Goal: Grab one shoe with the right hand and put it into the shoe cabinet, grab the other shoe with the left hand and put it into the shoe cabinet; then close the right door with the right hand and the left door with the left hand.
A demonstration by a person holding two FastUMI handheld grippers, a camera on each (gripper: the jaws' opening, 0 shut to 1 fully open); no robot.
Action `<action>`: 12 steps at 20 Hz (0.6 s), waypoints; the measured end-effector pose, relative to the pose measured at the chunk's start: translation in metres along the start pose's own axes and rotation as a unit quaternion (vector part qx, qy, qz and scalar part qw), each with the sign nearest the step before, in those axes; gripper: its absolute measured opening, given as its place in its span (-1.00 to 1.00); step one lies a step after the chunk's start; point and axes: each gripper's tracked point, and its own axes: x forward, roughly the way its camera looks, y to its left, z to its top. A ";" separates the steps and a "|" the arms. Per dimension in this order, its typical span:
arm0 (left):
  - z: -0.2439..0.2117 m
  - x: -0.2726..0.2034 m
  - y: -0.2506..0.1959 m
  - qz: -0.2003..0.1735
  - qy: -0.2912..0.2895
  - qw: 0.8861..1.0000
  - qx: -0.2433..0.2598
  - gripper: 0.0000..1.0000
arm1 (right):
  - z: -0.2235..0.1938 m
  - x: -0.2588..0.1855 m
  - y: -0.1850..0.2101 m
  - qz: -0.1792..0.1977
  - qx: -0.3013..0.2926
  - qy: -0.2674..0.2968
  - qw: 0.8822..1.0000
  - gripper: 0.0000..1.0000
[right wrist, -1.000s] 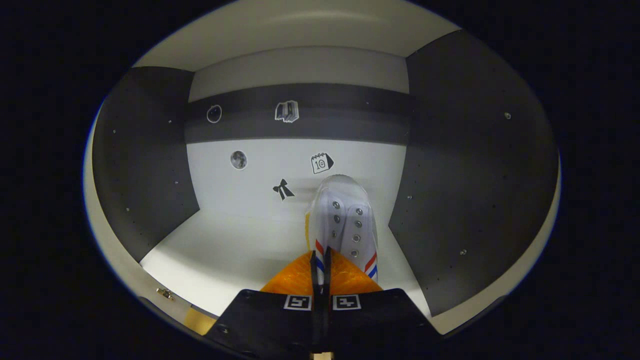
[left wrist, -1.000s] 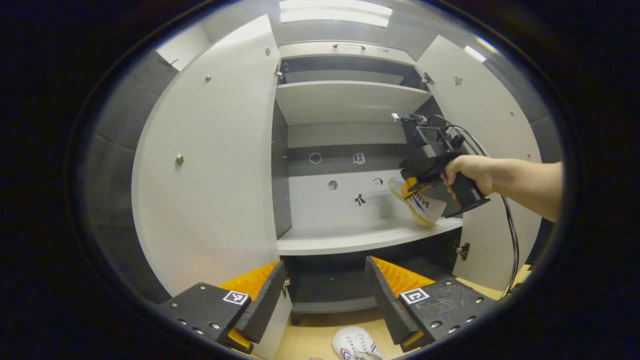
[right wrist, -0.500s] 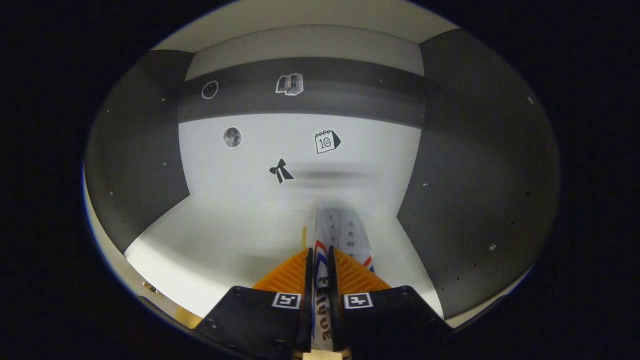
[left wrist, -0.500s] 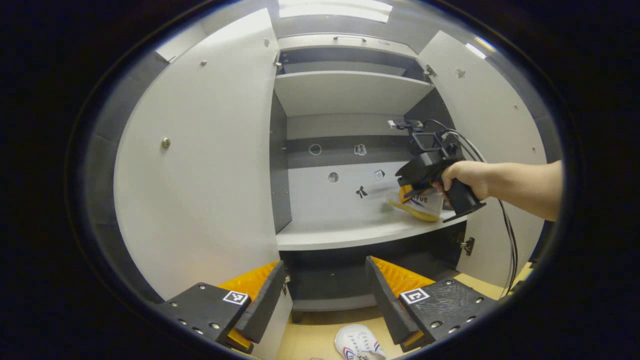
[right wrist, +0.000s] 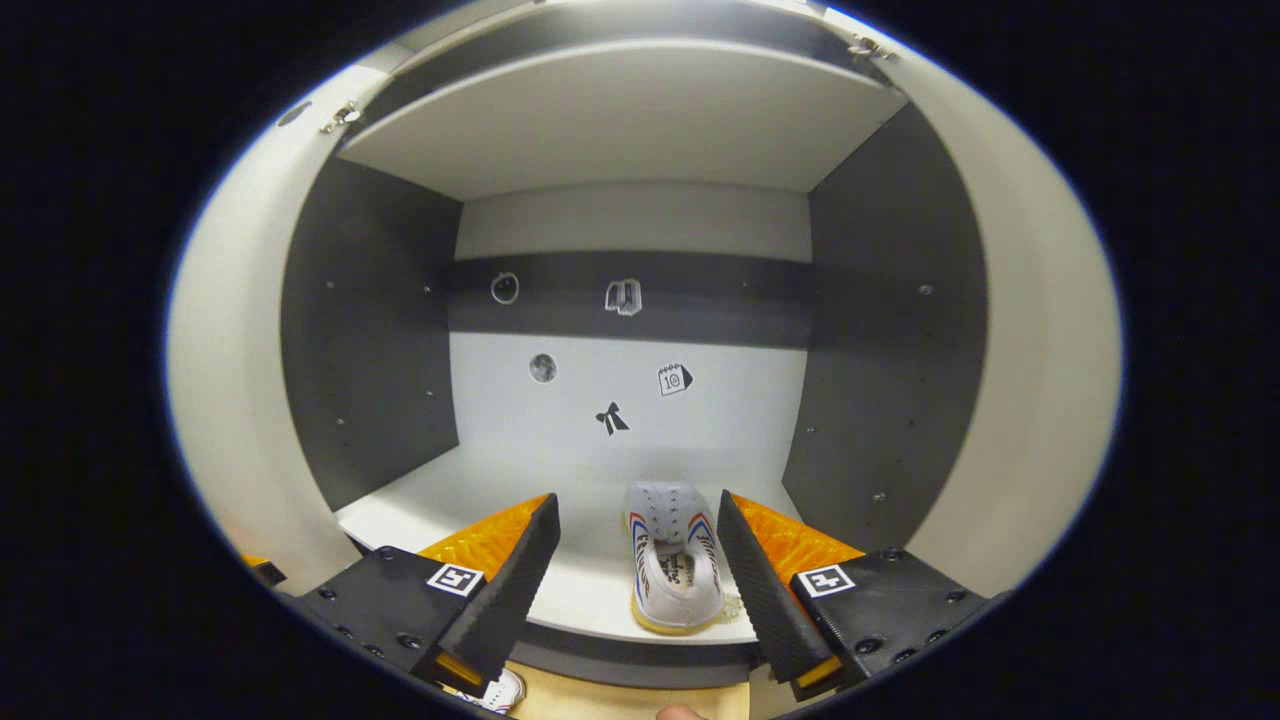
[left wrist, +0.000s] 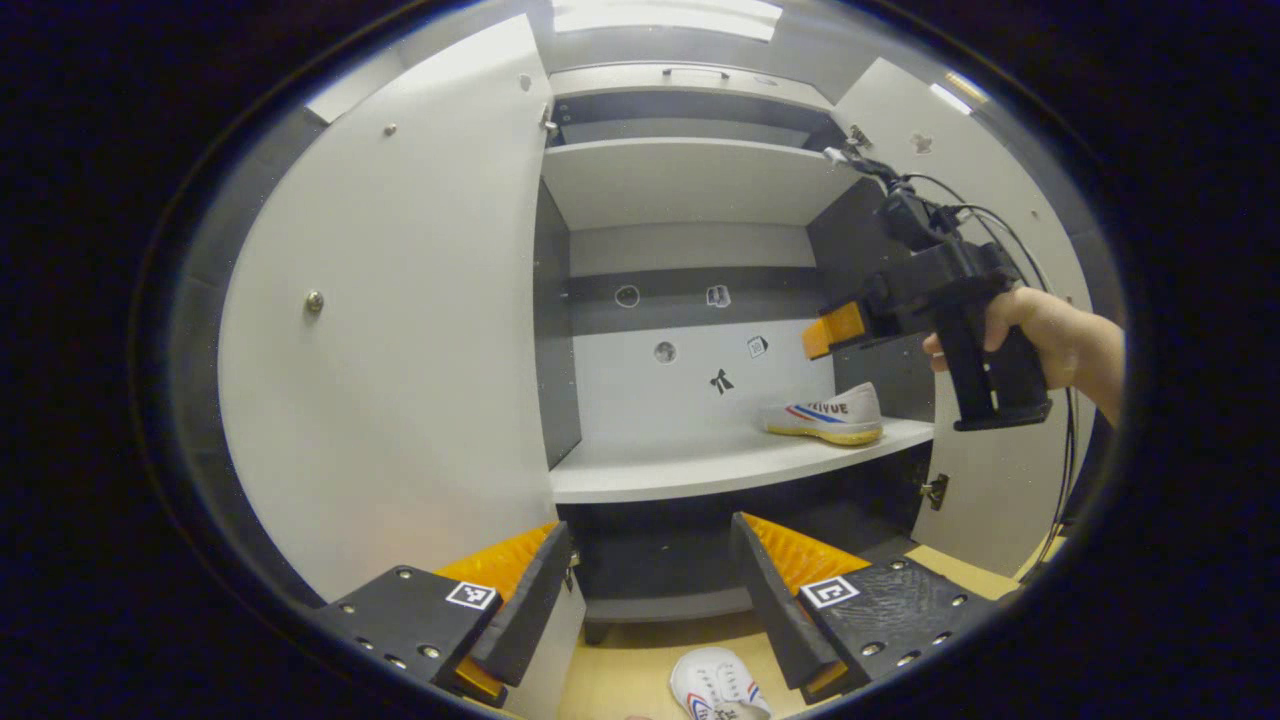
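One shoe (right wrist: 674, 560) lies on the cabinet shelf (left wrist: 700, 468), right side. The right gripper (right wrist: 638, 560) hangs above it, jaws spread. The left gripper (left wrist: 650, 590) has its jaws spread too, over the other shoe (left wrist: 718, 690) on the floor.

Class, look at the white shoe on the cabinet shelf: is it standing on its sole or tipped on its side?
On its sole. The white shoe sits flat on the shelf, yellow sole down, opening up.

"10" on calendar sticker (right wrist: 675, 379), cabinet back

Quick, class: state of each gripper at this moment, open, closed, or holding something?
Left gripper: open, holding nothing.
Right gripper: open, holding nothing; the shoe lies on the cabinet shelf beyond its fingers.
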 end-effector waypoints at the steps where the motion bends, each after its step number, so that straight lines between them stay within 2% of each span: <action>1: -0.003 0.001 -0.002 -0.004 0.006 1.000 0.000 1.00 | 0.004 -0.016 0.000 0.006 0.000 -0.010 1.000 0.96; 2: -0.005 0.001 -0.005 -0.008 0.013 1.000 -0.001 0.87 | 0.005 -0.031 0.000 0.010 -0.001 -0.019 1.000 0.96; 3: -0.011 0.001 -0.009 -0.013 0.020 1.000 -0.001 1.00 | 0.008 -0.047 0.000 0.015 -0.003 -0.028 0.999 0.96; 4: -0.016 0.000 -0.012 -0.018 0.026 0.999 -0.001 0.87 | 0.009 -0.063 0.000 0.021 -0.006 -0.037 0.999 0.96; 7: -0.035 0.001 -0.020 -0.028 0.048 0.998 0.002 0.87 | 0.006 -0.106 -0.002 0.027 -0.010 -0.057 0.998 0.96; 8: -0.041 0.002 -0.020 -0.031 0.057 0.998 0.003 1.00 | 0.002 -0.118 -0.002 0.029 -0.009 -0.059 0.998 0.94; 9: -0.049 0.002 -0.022 -0.034 0.066 0.997 0.001 0.87 | -0.004 -0.130 -0.001 0.033 -0.006 -0.059 0.998 0.94; 12: -0.072 0.005 -0.024 -0.040 0.084 0.996 -0.007 0.87 | -0.026 -0.162 0.003 0.053 -0.008 -0.051 0.997 0.96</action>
